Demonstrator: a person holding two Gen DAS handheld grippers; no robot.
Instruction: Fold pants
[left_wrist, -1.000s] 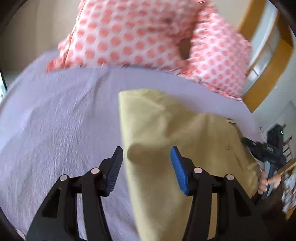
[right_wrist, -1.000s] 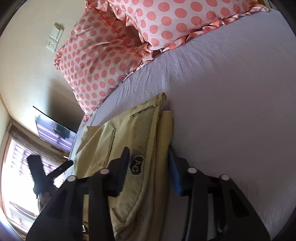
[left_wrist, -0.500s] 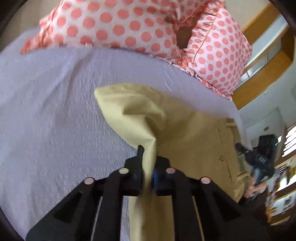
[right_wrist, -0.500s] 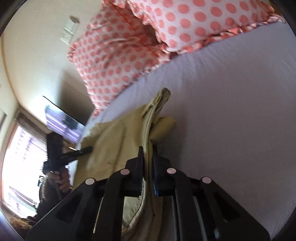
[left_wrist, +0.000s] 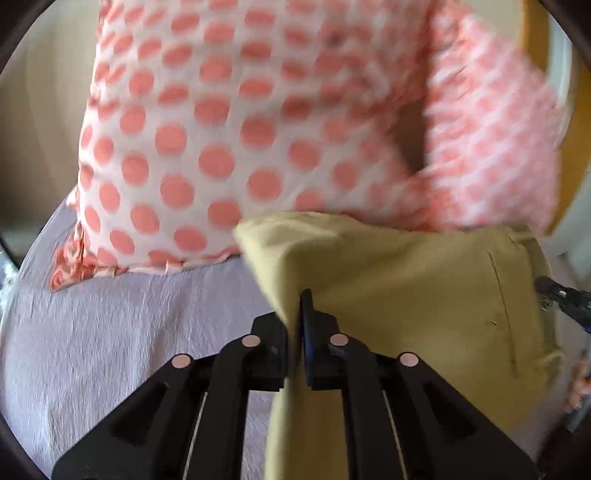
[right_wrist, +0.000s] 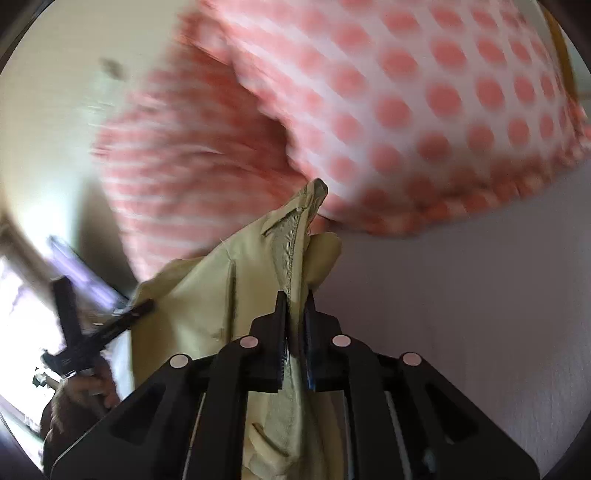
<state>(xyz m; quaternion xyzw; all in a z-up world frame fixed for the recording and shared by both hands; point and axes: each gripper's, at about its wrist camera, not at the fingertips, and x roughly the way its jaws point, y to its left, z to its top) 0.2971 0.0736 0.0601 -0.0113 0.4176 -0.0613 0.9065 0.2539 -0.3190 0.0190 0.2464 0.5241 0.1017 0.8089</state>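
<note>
A second ago the left black two-finger gripper (left_wrist: 295, 325) stood open around the khaki cotton pants (left_wrist: 406, 280); now its jaws are clamped on a fold of them. The right black two-finger gripper (right_wrist: 295, 321) has likewise closed on the waistband. Both have lifted the cloth toward the pink polka-dot pillows (left_wrist: 221, 129) at the head edge of the lilac bedsheet (left_wrist: 92, 332).

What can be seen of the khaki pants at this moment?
The pants are a yellowish-khaki woven cloth, with a slit pocket seam and a ribbed inner waistband showing. Both tongs are shut on them: the left tongs pinch a fold edge, the right tongs the waistband. The cloth bunches and hangs between them over the lilac bedsheet, reaching up near the polka-dot pillows.
</note>
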